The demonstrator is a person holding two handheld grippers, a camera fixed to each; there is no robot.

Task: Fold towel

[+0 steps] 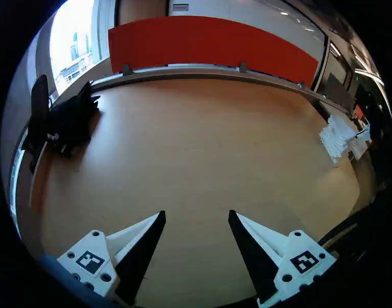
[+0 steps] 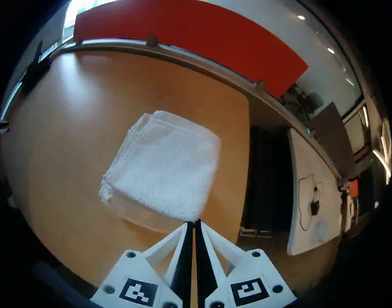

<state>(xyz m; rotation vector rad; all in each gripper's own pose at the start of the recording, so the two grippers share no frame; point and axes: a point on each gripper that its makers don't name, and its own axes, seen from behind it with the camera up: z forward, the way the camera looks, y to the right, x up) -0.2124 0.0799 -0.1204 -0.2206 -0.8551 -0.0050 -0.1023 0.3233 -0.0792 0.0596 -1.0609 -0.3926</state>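
**Camera set-up, referenced to red panel (image 1: 211,43)**

Left gripper view: low over wooden table (image 1: 196,143), facing panel squarely, well back from it. Right gripper view: higher, tilted down, close above white towel (image 2: 162,164), panel running obliquely across top left. Shared: panel and table surface before it; towel at far right edge of left gripper view.

Daylight blows out the window (image 1: 75,46) at upper left; both views are sharp, bowing strongly toward the edges.

The towel (image 2: 162,164) is white, the table (image 2: 67,128) tan wood-grain, the divider (image 2: 196,36) red, the bag (image 1: 73,120) seemingly black.
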